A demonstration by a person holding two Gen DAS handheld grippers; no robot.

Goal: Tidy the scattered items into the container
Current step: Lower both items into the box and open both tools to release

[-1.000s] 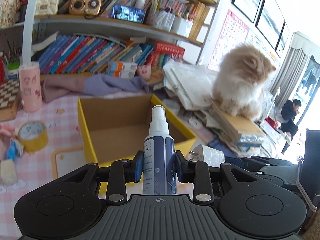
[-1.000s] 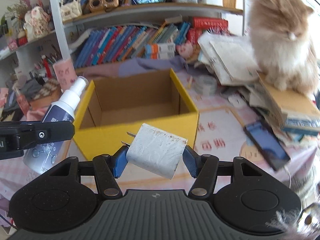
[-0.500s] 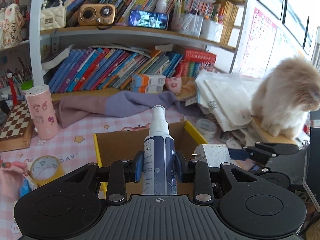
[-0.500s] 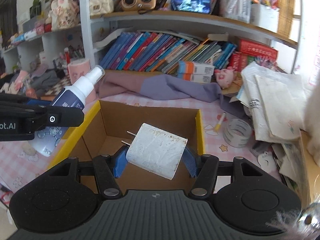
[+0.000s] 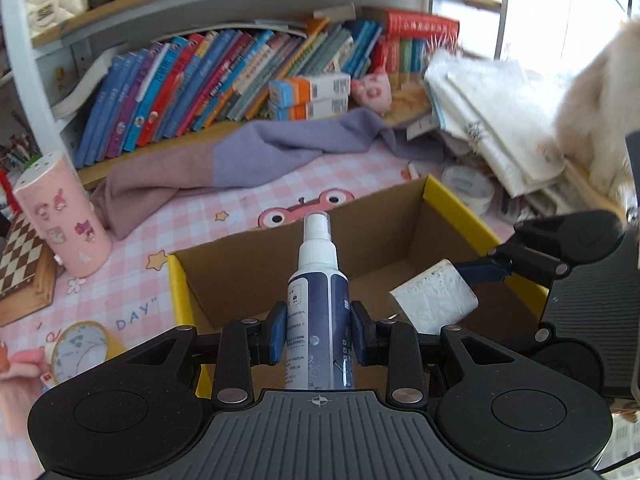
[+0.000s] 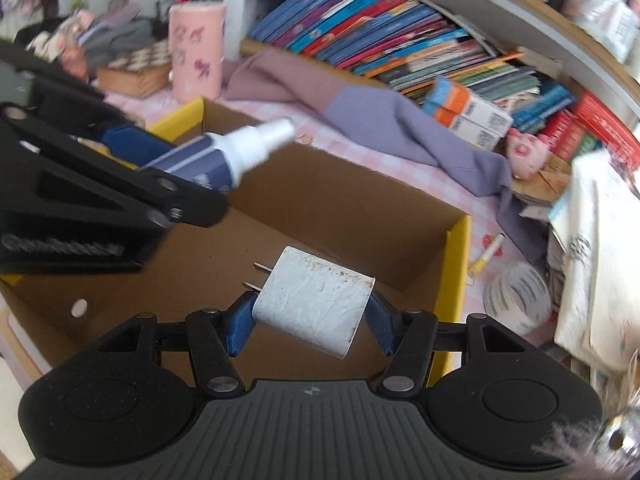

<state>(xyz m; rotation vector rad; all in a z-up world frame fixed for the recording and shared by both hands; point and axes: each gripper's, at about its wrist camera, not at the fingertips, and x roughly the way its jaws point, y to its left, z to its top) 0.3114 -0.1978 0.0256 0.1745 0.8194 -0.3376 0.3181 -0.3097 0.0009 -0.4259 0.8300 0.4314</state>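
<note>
The left hand-held gripper [image 5: 318,338], clamping an upright spray bottle [image 5: 319,304], and the right hand-held gripper [image 6: 311,318], gripping a white plug adapter [image 6: 314,308], now hang inside the cardboard box [image 5: 452,204] at centre frame, having approached from before it.

two grippers are in view: the left gripper [image 5: 319,334] at lower centre of its own view and the right gripper [image 6: 310,326] at lower centre of its own. there is one spray bottle [image 5: 318,312], one white plug adapter [image 6: 314,306] with two prongs, and one open cardboard box [image 5: 452,204] with yellow outer walls at mid frame. further off are one pink cylinder [image 5: 60,216] at the left, two orange-and-blue cartons [image 5: 308,96] stacked at upper centre, one clear tape roll [image 5: 468,190] at the right, one yellow tape roll [image 5: 80,350] at lower left, one purple-and-pink cloth [image 5: 248,156] and one chessboard [image 5: 20,268] at the left edge.
</note>
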